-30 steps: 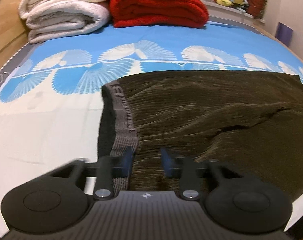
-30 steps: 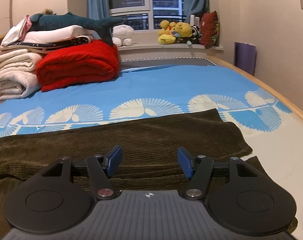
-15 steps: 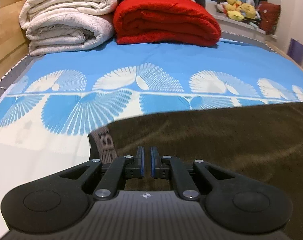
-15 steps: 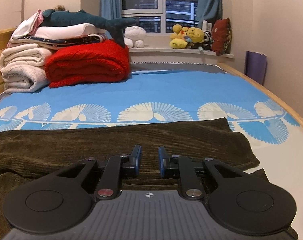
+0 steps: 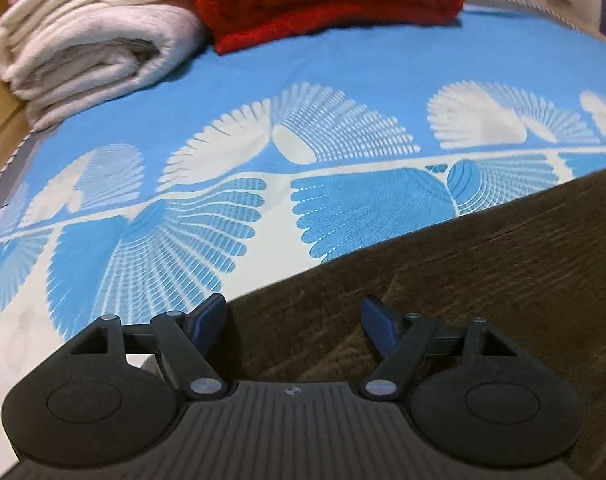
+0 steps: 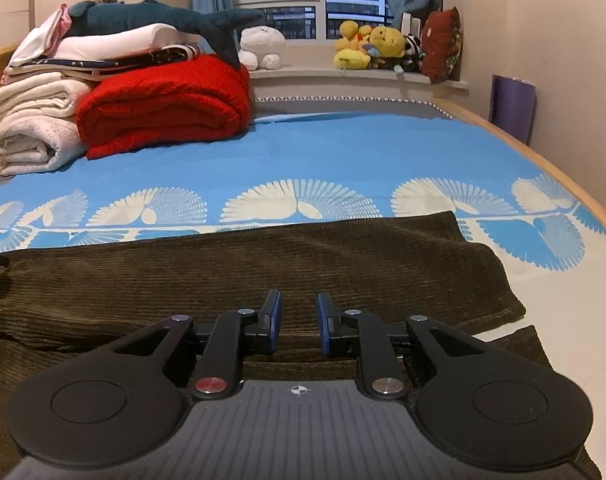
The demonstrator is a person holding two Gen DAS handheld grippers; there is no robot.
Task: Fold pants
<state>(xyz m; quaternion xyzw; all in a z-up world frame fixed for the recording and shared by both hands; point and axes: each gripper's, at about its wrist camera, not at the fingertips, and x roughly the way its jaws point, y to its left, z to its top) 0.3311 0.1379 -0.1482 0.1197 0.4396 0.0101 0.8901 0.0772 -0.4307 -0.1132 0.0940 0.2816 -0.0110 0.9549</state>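
Note:
Dark olive corduroy pants (image 6: 239, 276) lie flat across the blue patterned bed sheet (image 6: 343, 152). In the left wrist view the pants (image 5: 483, 264) fill the lower right. My left gripper (image 5: 294, 320) is open, low over the left end of the pants, with nothing between its blue pads. My right gripper (image 6: 297, 322) stands with a narrow gap between its pads, over a fold of the pants near the leg end; it is not gripping the cloth. The waistband is hidden.
A folded red blanket (image 6: 167, 108) and rolled white blankets (image 6: 35, 128) sit at the back left with a stuffed shark (image 6: 163, 20) on top. Plush toys (image 6: 375, 46) line the windowsill. A wooden bed rim (image 6: 551, 164) runs along the right.
My left gripper shut about half a second ago and has now opened wide, moving forward over the pants' edge. My right gripper narrowed from wide open to a small gap.

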